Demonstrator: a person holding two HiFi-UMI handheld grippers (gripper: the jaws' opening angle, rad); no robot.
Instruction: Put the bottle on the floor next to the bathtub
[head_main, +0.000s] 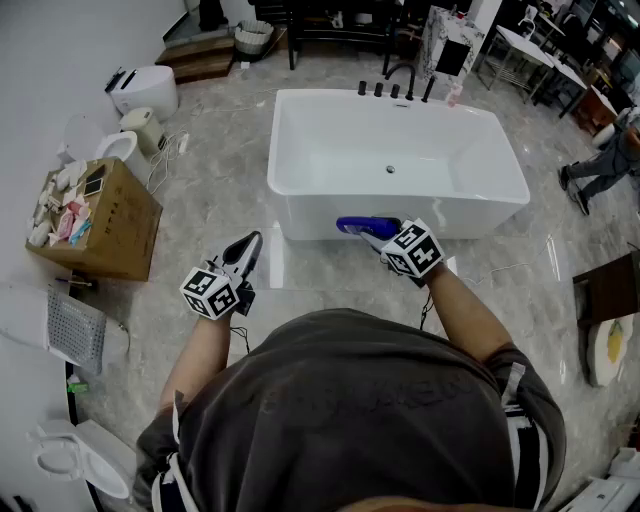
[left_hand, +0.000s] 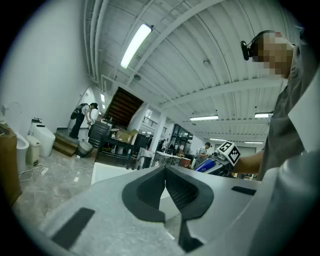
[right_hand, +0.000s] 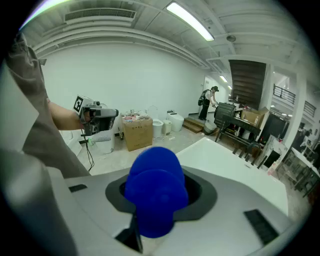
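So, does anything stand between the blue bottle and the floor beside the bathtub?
Nothing visible does. The right hand-held gripper holds the bottle by the bathtub's near wall, with open floor just below.

Bathroom-fittings showroom, bathtub (head_main: 396, 165), toilets (head_main: 143, 92)

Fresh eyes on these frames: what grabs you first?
The white bathtub dominates the head view, standing in the middle of the marble floor. In front of its near wall, the right gripper is clamped on a bright blue bottle, while the left gripper is shut and empty. A cardboard box sits by the wall at the left.
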